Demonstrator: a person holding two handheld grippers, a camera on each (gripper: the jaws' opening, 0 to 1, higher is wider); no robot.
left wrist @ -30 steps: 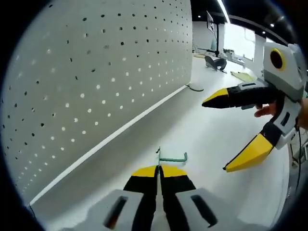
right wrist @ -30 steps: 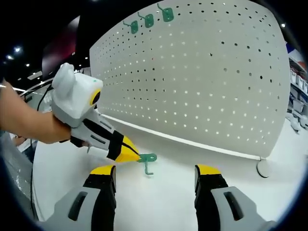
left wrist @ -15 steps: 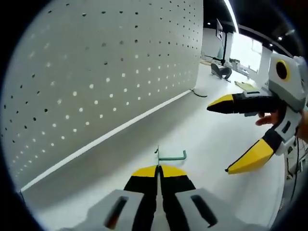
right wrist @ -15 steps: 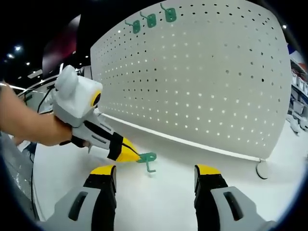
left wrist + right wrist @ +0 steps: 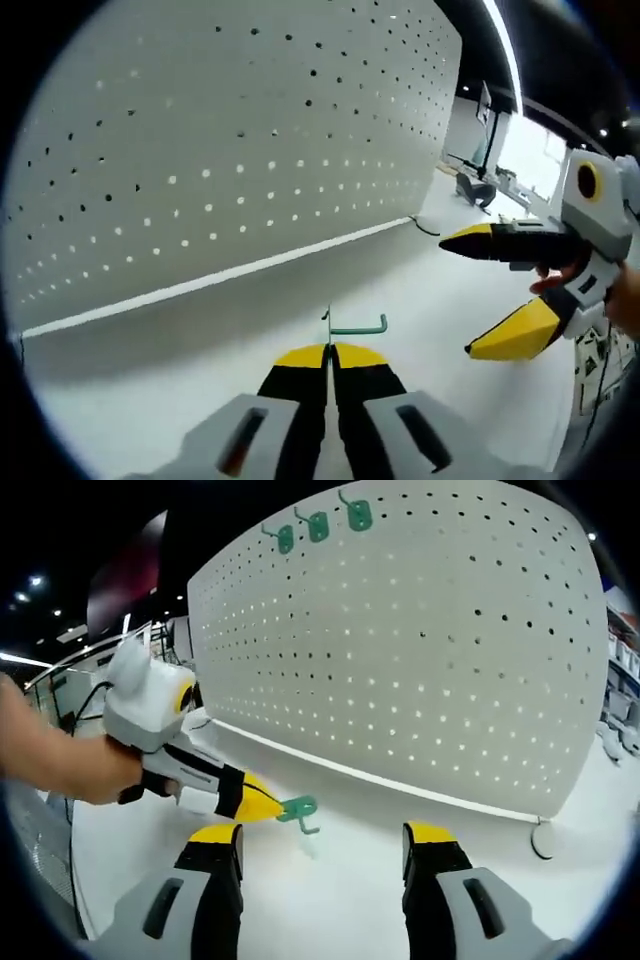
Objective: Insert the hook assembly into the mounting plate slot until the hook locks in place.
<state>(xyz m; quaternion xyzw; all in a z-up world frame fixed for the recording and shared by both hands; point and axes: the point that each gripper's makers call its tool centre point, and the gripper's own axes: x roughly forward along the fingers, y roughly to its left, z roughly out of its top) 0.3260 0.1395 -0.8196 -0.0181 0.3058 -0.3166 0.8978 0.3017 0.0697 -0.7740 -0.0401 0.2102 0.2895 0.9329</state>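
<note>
A small green wire hook (image 5: 357, 326) sticks out ahead of my left gripper (image 5: 330, 347), whose yellow-tipped jaws are shut on its plate end. In the right gripper view the same hook (image 5: 298, 810) hangs just above the white table, clamped by the left gripper (image 5: 266, 804), and casts a faint shadow below. The white pegboard (image 5: 230, 140) stands upright along the table. My right gripper (image 5: 322, 832) is open with nothing between its fingers. It also enters the left gripper view as the right gripper (image 5: 455, 295), off to the hook's right.
Three green hooks (image 5: 318, 526) hang in a row along the top of the pegboard (image 5: 420, 650). A round foot (image 5: 543, 842) props the board at its right end. A person's hand (image 5: 60, 765) grips the left tool. Desks and chairs stand far behind.
The left gripper has raised the hook off the table, swinging to face the pegboard more squarely. The right gripper has stayed open and almost still.
</note>
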